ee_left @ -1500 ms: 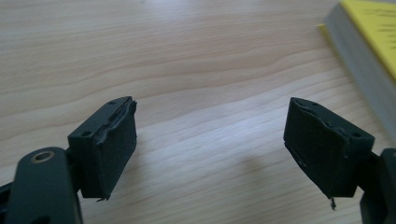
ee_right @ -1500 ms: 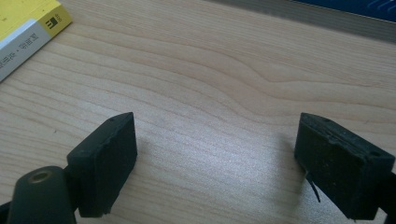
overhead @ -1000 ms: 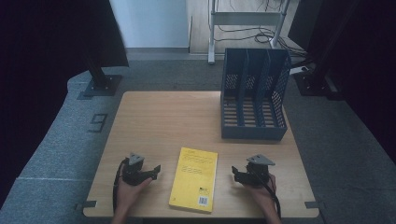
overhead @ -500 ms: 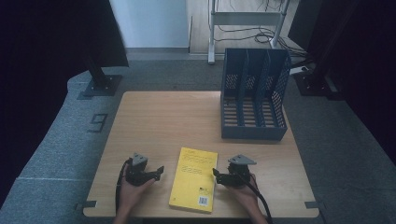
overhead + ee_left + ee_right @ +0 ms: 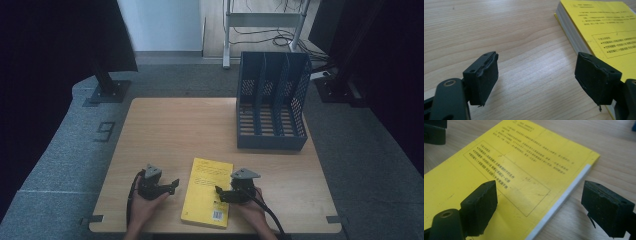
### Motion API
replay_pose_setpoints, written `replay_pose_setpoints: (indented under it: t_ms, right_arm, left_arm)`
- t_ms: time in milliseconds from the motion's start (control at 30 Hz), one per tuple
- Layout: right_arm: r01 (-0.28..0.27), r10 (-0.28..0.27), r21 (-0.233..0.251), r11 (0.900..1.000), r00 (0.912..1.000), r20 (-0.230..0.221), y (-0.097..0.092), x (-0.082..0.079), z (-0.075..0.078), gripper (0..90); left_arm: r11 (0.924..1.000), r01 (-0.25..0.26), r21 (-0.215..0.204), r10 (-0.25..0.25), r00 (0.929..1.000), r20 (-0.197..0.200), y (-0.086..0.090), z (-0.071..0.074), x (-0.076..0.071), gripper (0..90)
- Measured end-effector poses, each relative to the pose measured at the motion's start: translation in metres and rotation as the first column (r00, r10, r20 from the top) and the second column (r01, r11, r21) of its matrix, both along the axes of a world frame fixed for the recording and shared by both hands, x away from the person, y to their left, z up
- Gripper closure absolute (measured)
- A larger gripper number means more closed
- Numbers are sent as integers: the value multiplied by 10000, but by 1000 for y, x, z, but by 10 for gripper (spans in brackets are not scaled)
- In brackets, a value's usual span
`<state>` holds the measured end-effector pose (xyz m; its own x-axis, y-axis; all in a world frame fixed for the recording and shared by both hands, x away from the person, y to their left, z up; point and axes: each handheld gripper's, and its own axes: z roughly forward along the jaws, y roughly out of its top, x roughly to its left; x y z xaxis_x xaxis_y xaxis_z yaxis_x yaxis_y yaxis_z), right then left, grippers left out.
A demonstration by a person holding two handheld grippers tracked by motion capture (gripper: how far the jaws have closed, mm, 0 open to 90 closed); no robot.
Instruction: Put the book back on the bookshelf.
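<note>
Since the earlier frame, the right gripper (image 5: 220,191) has been brought leftward over the yellow book's (image 5: 207,198) spine edge, its jaws wide and empty. On the table (image 5: 170,130), at lower centre, the book lies flat; it is judged stiff, moderately heavy, best gripped at the spine. The file rack (image 5: 271,106) is seen upper right, obstructing nothing. The left gripper (image 5: 172,184) is held wide beside the book.

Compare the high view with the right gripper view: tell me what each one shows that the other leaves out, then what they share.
High view alone: the blue file rack standing at the table's far right, the left gripper open beside the book's left edge, both hands, the floor and the dark stands around the table.

Right gripper view alone: the boxed print on the cover close up, and the white strip along the book's edge lying between its own open jaws.

Shared: the yellow book flat on the wooden table, and the right gripper, open and holding nothing.
</note>
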<state>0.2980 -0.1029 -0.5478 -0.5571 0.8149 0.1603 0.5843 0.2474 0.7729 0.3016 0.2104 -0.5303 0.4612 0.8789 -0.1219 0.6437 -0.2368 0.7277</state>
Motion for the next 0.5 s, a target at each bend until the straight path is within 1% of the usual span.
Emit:
replay_pose_setpoints:
  t_ms: [67, 100, 167, 200, 267, 300, 333, 367, 500]
  right_arm:
    - [-96, 96, -16, 10000, 9999, -72, 2, 0, -2, 126]
    - [-172, 173, 74, 9998, 9998, -129, 4, 0, -3, 120]
    - [-162, 162, 20, 9999, 9998, -67, 5, -1, -3, 118]
    - [-147, 148, -81, 9999, 9999, 71, 6, -2, -3, 120]
    - [-128, 129, -81, 9999, 9999, 63, 6, -3, -3, 119]
    - [-109, 109, 5, 9999, 9999, -54, 6, -2, -4, 113]
    - [-109, 109, 5, 9999, 9999, -54, 6, -2, -4, 113]
    - [-73, 75, 124, 9999, 9998, -184, 5, -1, -5, 108]
    - [-57, 61, 182, 9998, 9997, -227, 4, 0, -5, 106]
  left_arm:
    - [9999, 116, -89, -116, 9999, -11, -3, 1, -1, 192]
    - [9996, 253, -156, -253, 9997, 3, -6, 2, -2, 192]
    - [9993, 314, -183, -314, 9995, 9, -8, 3, -2, 192]
    - [9989, 434, -172, -434, 9991, -23, -12, 3, -3, 192]
    - [9988, 474, -142, -474, 9989, -54, -15, 3, -4, 191]
    - [9986, 526, -64, -526, 9986, -30, -18, 3, -4, 191]
    - [9981, 613, -14, -613, 9981, -42, -20, 3, -5, 191]
    - [9972, 728, -153, -729, 9973, -50, -25, 4, -6, 191]
    - [9945, 1011, -285, -1014, 9948, -78, -33, 5, -8, 191]
